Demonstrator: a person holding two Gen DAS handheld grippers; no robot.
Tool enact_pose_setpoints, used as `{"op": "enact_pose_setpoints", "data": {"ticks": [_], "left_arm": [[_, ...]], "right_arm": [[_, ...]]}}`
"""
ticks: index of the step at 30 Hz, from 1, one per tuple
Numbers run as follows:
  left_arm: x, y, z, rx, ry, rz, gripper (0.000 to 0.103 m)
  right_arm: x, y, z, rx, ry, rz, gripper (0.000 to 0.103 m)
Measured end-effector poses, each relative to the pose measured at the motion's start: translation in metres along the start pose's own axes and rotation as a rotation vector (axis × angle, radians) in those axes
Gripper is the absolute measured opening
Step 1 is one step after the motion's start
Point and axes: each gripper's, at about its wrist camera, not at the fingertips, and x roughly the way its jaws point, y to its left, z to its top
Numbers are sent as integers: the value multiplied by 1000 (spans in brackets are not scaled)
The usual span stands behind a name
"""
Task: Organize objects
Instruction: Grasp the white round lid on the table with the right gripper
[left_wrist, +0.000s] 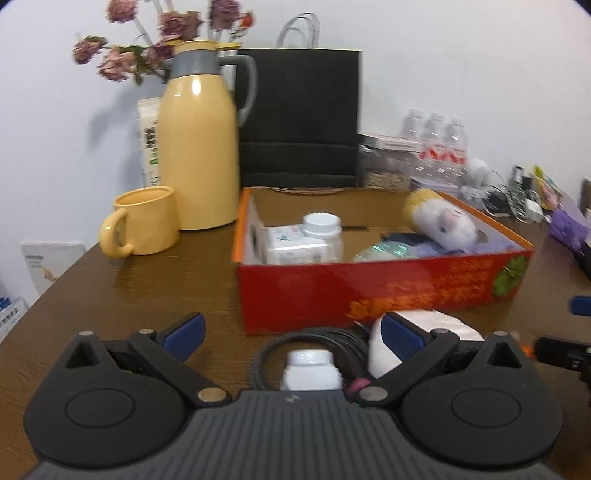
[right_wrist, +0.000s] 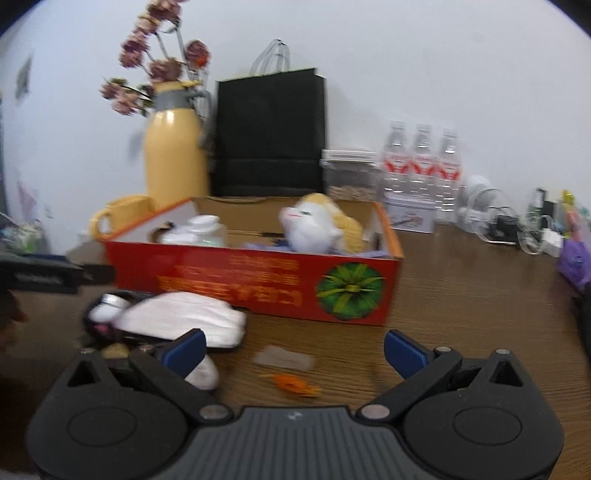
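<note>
Both grippers, left (left_wrist: 291, 334) and right (right_wrist: 293, 347), spread wide, holding nothing. Red cardboard box (left_wrist: 380, 291) mid-table already holds a white plush toy (left_wrist: 443, 221). Small white-capped plastic bottle (left_wrist: 310, 369) waits at the near edge, between left jaws, likely next pick

The small white plastic bottle (left_wrist: 310, 373) is half hidden behind the left gripper's body. Yellow print on the red cardboard box (right_wrist: 255, 280) is too blurred to read.

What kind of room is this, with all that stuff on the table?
Probably a home or small office, on a cluttered wooden table against a white wall. A yellow flask and mug, dried flowers, water bottles and tangled chargers suggest everyday living.
</note>
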Motion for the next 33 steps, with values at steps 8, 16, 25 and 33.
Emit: {"op": "enact_pose_setpoints", "data": {"ticks": [8, 16, 25, 33], "left_arm": [[5, -36, -9, 102, 53, -74, 103], [19, -47, -11, 97, 132, -92, 103], [23, -52, -15, 129, 163, -113, 103], [23, -57, -20, 181, 161, -78, 103]], "right_arm": [[9, 36, -2, -74, 62, 126, 77], [19, 36, -6, -58, 112, 144, 25], [17, 30, -5, -31, 107, 166, 23], [12, 14, -2, 52, 71, 106, 8]]}}
